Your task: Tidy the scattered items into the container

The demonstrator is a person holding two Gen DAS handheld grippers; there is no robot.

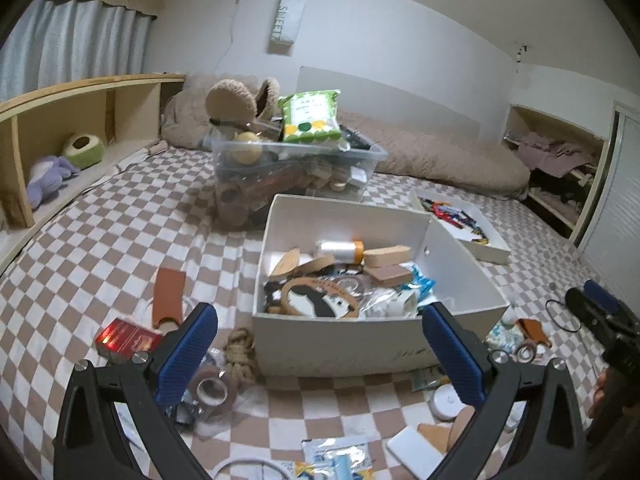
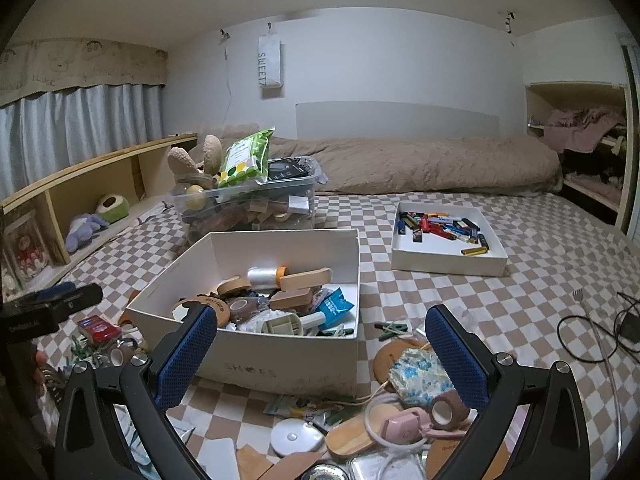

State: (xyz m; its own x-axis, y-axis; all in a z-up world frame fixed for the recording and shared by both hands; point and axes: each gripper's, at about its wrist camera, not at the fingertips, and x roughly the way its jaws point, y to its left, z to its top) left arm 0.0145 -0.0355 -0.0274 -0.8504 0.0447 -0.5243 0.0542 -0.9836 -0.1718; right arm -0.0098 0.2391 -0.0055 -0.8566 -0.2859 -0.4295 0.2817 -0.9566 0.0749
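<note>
A white cardboard box (image 1: 332, 342) (image 2: 280, 356) stands on the checked bed, half full of wooden pieces, tape and packets. My left gripper (image 1: 320, 344) hovers open in front of its near wall, nothing between the fingers. Below it lie a brown tape roll (image 1: 212, 390), a rope coil (image 1: 240, 354), a red packet (image 1: 128, 338) and a brown leather strip (image 1: 170, 298). My right gripper (image 2: 320, 344) is also open and empty, to the box's right front. Near it lie a floral pouch (image 2: 416, 376), a tape roll (image 2: 446, 410), a pink gadget (image 2: 404, 426) and a white round disc (image 2: 294, 436).
A clear plastic bin (image 1: 296, 168) heaped with a green packet and plush things stands behind the box. A shallow white tray (image 2: 448, 256) of batteries and lighters sits to the right. A wooden shelf (image 1: 80, 120) runs along the left; black cables (image 2: 592, 332) lie far right.
</note>
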